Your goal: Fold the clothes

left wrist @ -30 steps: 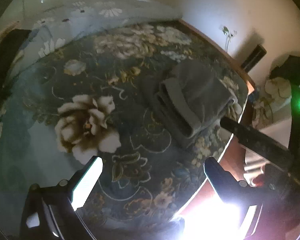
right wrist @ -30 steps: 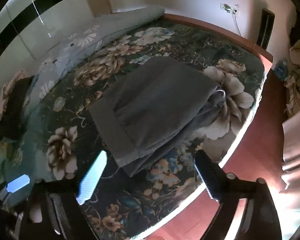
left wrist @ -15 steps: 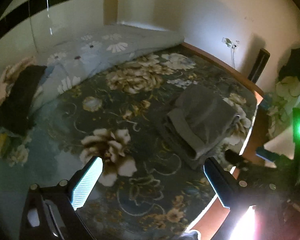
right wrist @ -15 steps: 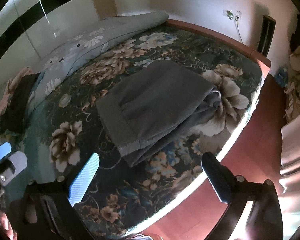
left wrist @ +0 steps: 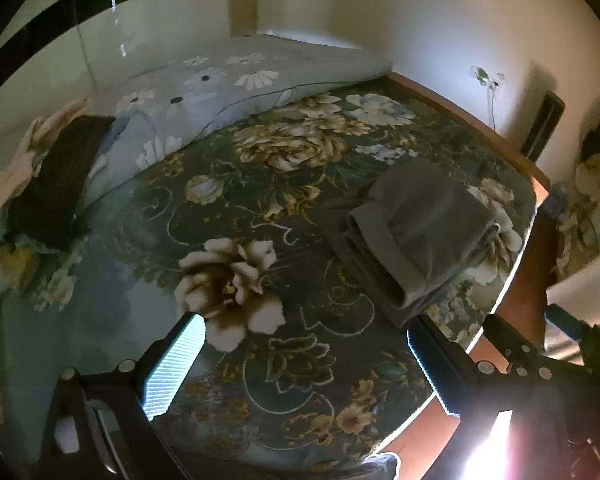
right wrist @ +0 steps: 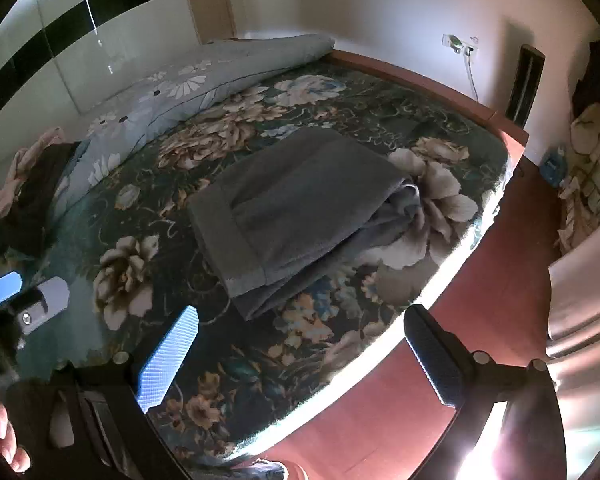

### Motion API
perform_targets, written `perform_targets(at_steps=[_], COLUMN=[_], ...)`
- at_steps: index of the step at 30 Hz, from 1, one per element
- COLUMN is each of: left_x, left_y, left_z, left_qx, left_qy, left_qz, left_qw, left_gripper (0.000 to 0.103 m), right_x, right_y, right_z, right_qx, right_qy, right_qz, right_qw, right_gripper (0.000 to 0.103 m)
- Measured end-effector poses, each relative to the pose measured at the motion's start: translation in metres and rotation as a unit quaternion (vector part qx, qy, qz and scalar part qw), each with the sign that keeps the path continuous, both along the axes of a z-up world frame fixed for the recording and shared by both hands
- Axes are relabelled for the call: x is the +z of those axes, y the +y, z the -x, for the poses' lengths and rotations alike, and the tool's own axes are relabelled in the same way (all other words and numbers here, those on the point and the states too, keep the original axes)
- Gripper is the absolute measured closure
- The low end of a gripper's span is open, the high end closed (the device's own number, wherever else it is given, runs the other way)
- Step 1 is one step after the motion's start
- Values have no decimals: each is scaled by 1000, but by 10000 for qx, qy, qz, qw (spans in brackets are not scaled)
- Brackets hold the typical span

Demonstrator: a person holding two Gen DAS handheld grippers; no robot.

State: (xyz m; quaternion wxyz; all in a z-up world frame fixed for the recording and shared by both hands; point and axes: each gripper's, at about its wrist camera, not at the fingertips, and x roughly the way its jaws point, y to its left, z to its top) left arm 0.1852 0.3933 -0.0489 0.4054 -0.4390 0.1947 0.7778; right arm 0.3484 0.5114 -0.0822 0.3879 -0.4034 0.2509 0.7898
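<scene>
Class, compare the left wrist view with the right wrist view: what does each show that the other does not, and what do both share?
Only the left wrist view shows the left claw, open and empty, with part of the other tool at the lower right edge.

Only the right wrist view shows the right claw, open and empty, the person's fingertips at the lower left edge, and a blue item on the floor by the wall.

Both show the folded grey garment on the flowered bedspread, the dark clothes pile, the daisy quilt and the wall socket.
</scene>
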Motion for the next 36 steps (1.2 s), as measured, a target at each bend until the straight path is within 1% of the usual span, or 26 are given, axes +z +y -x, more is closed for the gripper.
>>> perform_targets(at_steps=[4, 9, 14, 18, 26, 29, 36], left_x=[-9, -28, -53, -67, -78, -80, -84], left_y=[1, -4, -11, -16, -26, -30, -40], left_z=[-6, -10, -11, -13, -16, -15, -6], left_qx=[-74, 3, 88, 146, 146, 158, 366], left_qy=[-168, -41, -135, -194, -206, -267, -511], left_qz=[7, 189, 395, 507, 461, 415, 264], left_qw=[9998, 9998, 9991, 9984, 9986, 9987, 9977], left_gripper=[0, 0, 0, 0, 0, 0, 0], right_x=[0, -6, -12, -17, -27, -30, -35], right_y=[-4, -9, -12, -14, -21, -24, -30], right_z=[-3, -8, -10, -11, -11, -10, -6], right_qx=[11, -11, 60, 96, 130, 173, 234], right_qy=[-10, -88, -175, -300, -449, -517, -640], right_qz=[6, 71, 153, 188, 249, 267, 279], right_qw=[10000, 9999, 9997, 9993, 9986, 9982, 9973], right_gripper=[0, 0, 0, 0, 0, 0, 0])
